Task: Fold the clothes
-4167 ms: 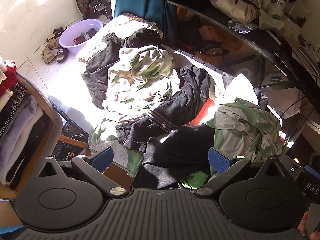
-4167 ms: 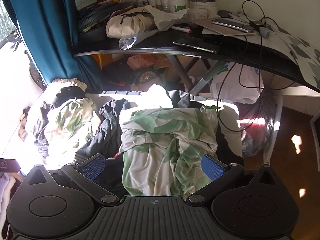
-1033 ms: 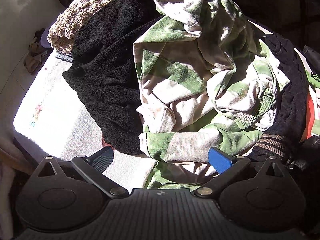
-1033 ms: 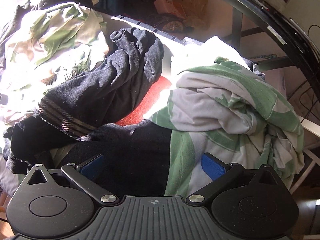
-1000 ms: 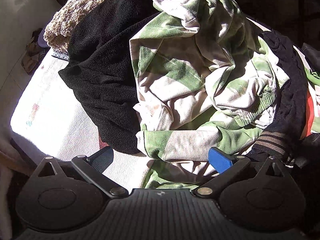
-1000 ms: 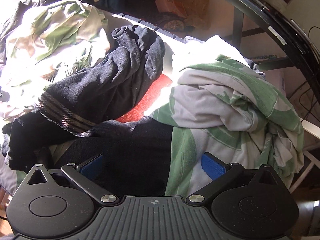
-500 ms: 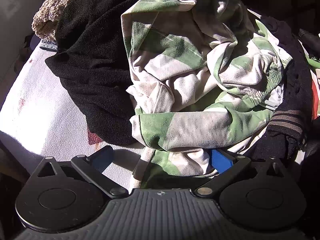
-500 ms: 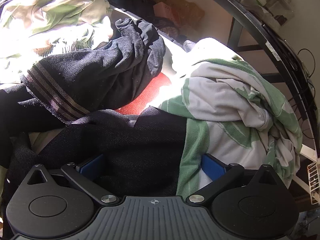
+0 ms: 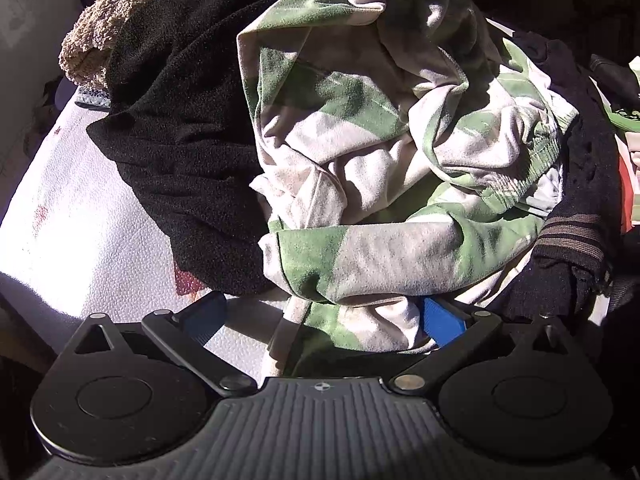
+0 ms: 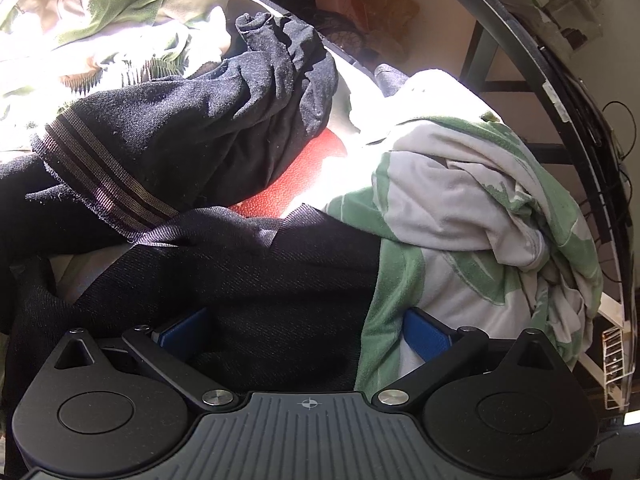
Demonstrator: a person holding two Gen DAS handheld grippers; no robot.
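Left wrist view. We count one left gripper [image 9: 324, 316], its two blue-padded fingers spread wide and closed on nothing; the hem of one crumpled green-and-white patterned fleece garment [image 9: 384, 152] lies between them, covering part of the right pad. Beside it, to the left, we list one black fuzzy fleece garment [image 9: 176, 120], touching the green one, and behind that one tan knitted piece [image 9: 100, 40], partly tucked under the black. At the right edge sits one dark garment with a brown-striped cuff [image 9: 572, 236], largely in shadow and cut off by the frame. All rest on one white textured mat [image 9: 80, 216].

Right wrist view. We count one right gripper [image 10: 304, 332], fingers likewise wide apart and gripping nothing; one black twill garment [image 10: 256, 280] fills the gap between them, hiding much of the left pad. To the right, one pale grey-and-green printed shirt [image 10: 472, 232] lies bunched, its edge over the right pad. Above, the striped-cuff dark garment [image 10: 192, 132] overlaps the twill. One red patch of the surface [image 10: 304, 176] shows between them. The clutter on the dark curved desk [image 10: 560, 92] is too small to itemise.
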